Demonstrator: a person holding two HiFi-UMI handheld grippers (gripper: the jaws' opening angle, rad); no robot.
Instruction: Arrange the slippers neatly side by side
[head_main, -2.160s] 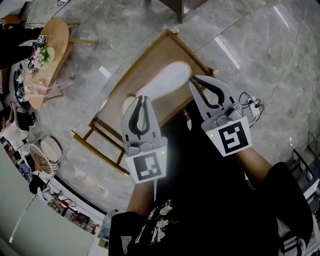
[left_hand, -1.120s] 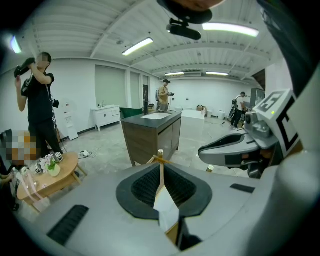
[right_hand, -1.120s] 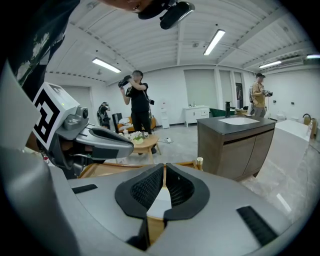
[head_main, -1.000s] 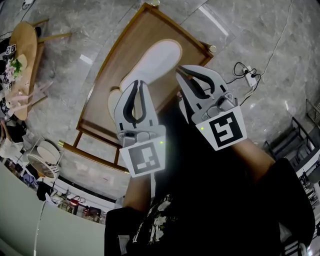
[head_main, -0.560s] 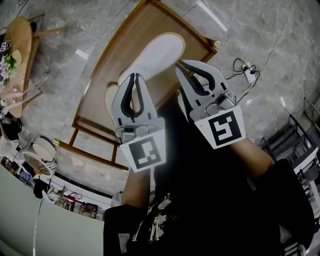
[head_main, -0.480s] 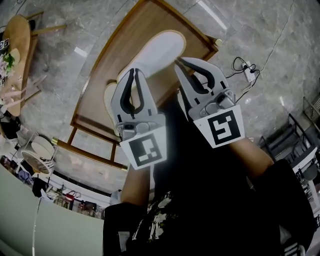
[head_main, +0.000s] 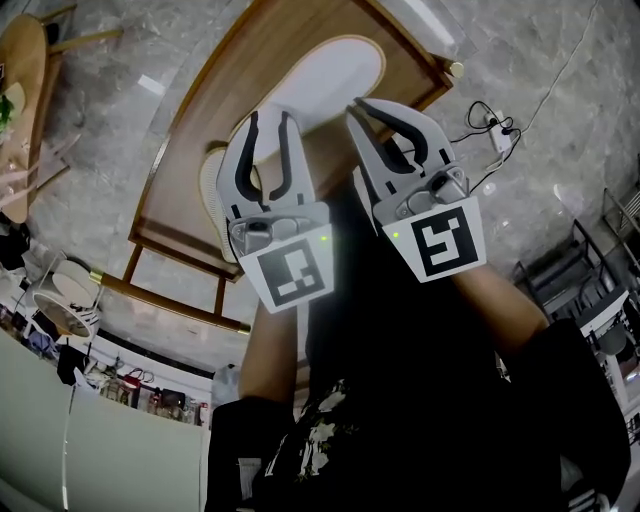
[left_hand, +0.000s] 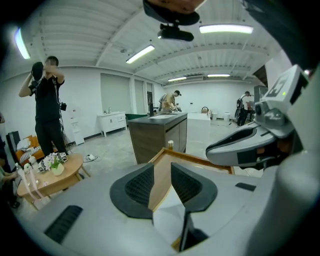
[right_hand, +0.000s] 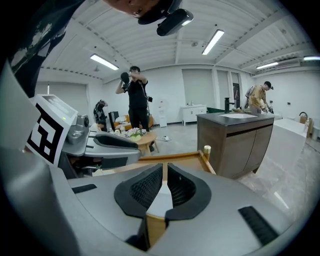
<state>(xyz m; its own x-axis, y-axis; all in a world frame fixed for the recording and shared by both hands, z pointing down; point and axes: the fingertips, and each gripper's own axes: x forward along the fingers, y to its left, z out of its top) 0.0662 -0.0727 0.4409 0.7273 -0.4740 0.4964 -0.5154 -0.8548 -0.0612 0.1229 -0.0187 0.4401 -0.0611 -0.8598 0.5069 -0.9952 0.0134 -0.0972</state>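
Wooden side table (head_main: 28, 70): round, pale tan top, at the upper left edge of the head view, with small clutter on it.
Low table (head_main: 205, 140): rectangular brown wood with a smooth top, a raised rim and brass-coloured corner caps. It runs diagonally through the upper middle.
Left slipper (head_main: 213, 200): white with a cream edge, lying on the low table left of centre. Most of it is hidden behind the left gripper.
Left gripper (head_main: 268, 118): the jaws have just been opening and stand partly apart, with nothing pressed between the ribbed dark pads. Only the table rim and white slipper show through the gap.
Right slipper (head_main: 330, 80): a long white oval with a tan border, at top centre on the same table, lying at an angle. Whether it touches its mate is hidden.
Handling: probably light, soft and bendy — foam or cloth — and likely to slide easily on the smooth wood. A pinch on the side rim near the middle looks safest, since a thin end may fold.
Right gripper (head_main: 353, 105): jaws closed together and empty, the tip just beside the right slipper's lower right edge.
Power strip (head_main: 497, 135): white, with a cable, on the grey marble floor at the right.
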